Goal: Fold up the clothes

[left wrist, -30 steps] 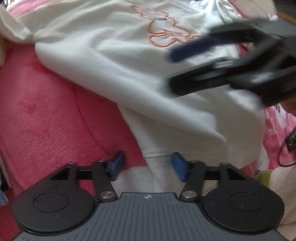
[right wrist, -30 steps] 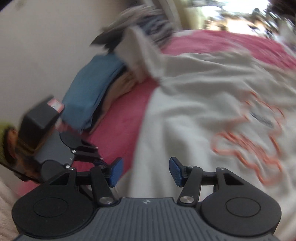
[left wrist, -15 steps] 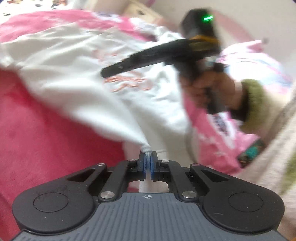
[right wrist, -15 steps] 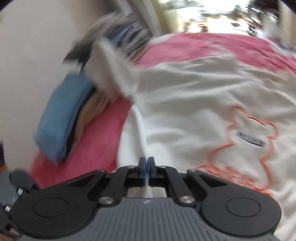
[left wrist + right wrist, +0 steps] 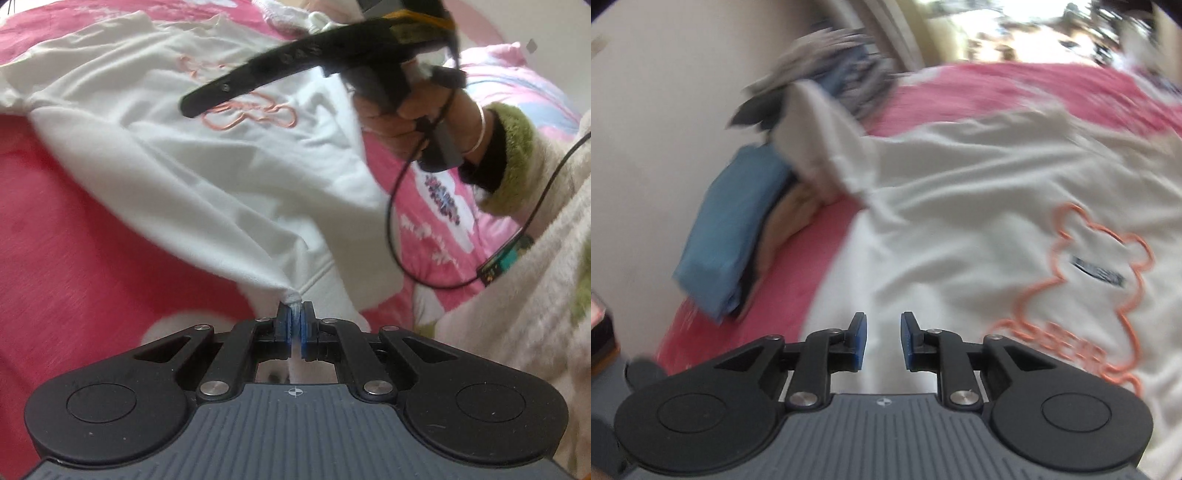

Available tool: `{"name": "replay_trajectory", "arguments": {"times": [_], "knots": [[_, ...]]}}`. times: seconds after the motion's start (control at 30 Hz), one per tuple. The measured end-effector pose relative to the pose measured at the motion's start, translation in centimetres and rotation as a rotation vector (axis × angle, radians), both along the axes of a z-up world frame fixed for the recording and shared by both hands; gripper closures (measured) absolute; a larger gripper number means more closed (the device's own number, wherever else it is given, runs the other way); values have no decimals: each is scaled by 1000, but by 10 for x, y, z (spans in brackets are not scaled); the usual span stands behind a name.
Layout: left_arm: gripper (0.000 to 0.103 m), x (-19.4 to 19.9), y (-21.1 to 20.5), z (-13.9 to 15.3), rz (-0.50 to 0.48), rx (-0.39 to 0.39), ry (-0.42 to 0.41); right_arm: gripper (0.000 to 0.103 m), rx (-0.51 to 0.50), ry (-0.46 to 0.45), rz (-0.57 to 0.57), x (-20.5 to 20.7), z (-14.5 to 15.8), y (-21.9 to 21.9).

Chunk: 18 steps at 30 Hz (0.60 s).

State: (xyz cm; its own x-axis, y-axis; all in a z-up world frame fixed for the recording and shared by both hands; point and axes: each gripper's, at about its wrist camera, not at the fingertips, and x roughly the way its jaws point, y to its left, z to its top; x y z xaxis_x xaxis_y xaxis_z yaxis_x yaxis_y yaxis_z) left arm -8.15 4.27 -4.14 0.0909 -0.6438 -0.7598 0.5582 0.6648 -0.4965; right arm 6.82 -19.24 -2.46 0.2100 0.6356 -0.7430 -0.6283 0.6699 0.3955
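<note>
A white sweatshirt (image 5: pixel 207 147) with an orange bear outline (image 5: pixel 1108 280) lies spread on a pink blanket (image 5: pixel 66 236). My left gripper (image 5: pixel 294 321) is shut on a pinched corner of the sweatshirt's hem, which pulls taut away from the fingers. My right gripper (image 5: pixel 883 332) is open and empty, hovering just above the sweatshirt (image 5: pixel 960 221) near its left edge. The right gripper also shows from the side in the left wrist view (image 5: pixel 192 107), held above the bear print.
A stack of folded clothes, blue on top (image 5: pixel 727 229), sits against the wall at the left in the right wrist view. More grey and blue garments (image 5: pixel 834 62) lie behind it. The person's green-cuffed sleeve (image 5: pixel 509 155) and a black cable (image 5: pixel 406 229) are at the right.
My right gripper, shut on the sweatshirt half a second ago, has opened and let go. My left gripper closed on the hem earlier and still holds it.
</note>
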Motion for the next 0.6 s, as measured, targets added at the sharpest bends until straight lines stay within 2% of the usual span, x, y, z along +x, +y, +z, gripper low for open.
{"name": "replay_trajectory", "arguments": {"times": [0.13,0.2,0.37,0.4,0.5,0.57,0.6], "knots": [[101,-5,35,7,37,57,26,81,-34,-34,80,-18,3,13],[101,-7,44,-1,62,106,47,80,-56,-28,94,-22,-1,16],[99,-4,36,-47,56,152,230,80,-104,27,74,-25,-14,18],[97,-3,35,-48,46,157,225,80,-107,28,73,-27,-14,16],[76,7,47,-39,-3,132,238,78,-107,8,84,-33,-9,12],[75,16,66,-33,8,117,241,70,-92,-9,115,-40,-5,8],[75,21,76,-30,47,125,226,68,-84,-16,132,-44,-2,7]]}}
